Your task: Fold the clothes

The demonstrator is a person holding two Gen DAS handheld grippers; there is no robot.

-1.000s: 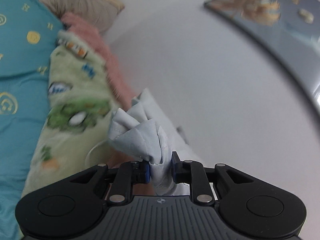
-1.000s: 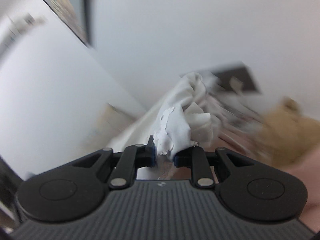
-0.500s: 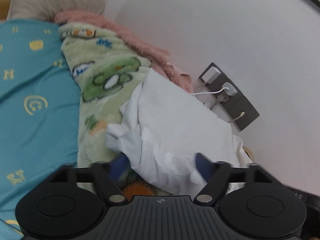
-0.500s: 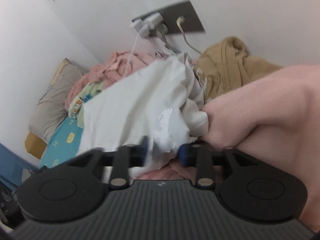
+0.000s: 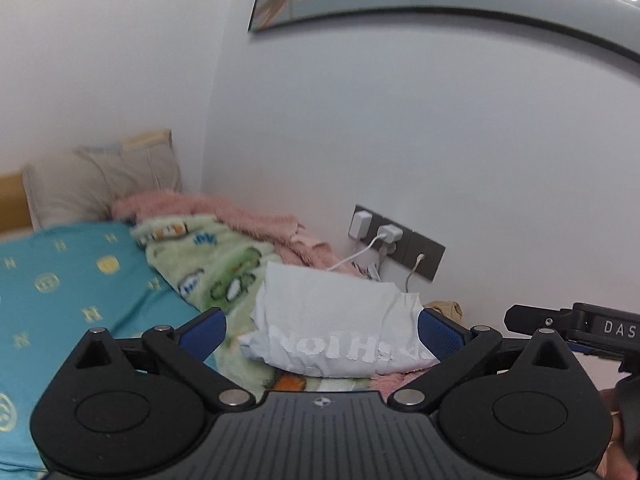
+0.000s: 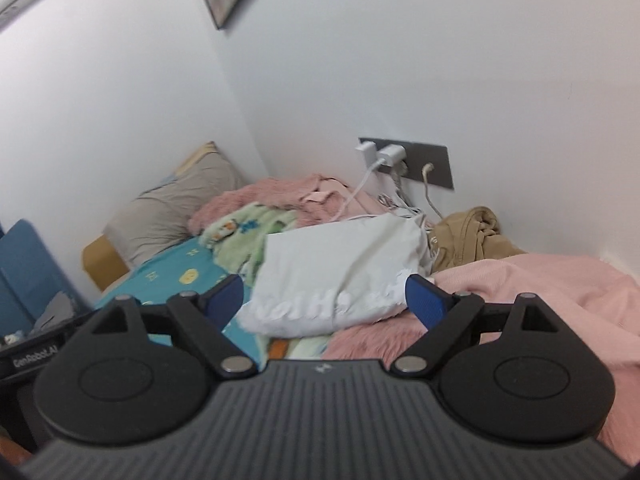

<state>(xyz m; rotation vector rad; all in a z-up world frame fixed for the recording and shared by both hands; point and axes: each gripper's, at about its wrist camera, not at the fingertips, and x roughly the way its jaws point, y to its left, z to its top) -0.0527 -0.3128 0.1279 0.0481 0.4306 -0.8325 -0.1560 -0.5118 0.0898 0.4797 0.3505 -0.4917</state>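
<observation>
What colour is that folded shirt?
White shirt with white lettering, clearest in the left wrist view.

My left gripper [image 5: 322, 330]: black body, blue fingertip pads [image 5: 202, 330]. My right gripper [image 6: 325, 294]: same black and blue. Folded shirt [image 5: 336, 320]: white, with cracked white lettering across front. Fleece blanket [image 5: 208, 256]: pale green, cartoon print in green, blue, orange. Bedsheet [image 5: 72, 292]: teal, scattered yellow letters and round emblems. Shaggy throw [image 5: 224, 212]: pink. Knit cover [image 6: 560, 284]: lighter pink. Crumpled garment [image 6: 472, 240]: tan. Pillow [image 6: 176, 208]: grey-beige. Socket panel [image 6: 424, 160]: dark grey, white chargers and cables. Wall [image 5: 440, 140]: white.
</observation>
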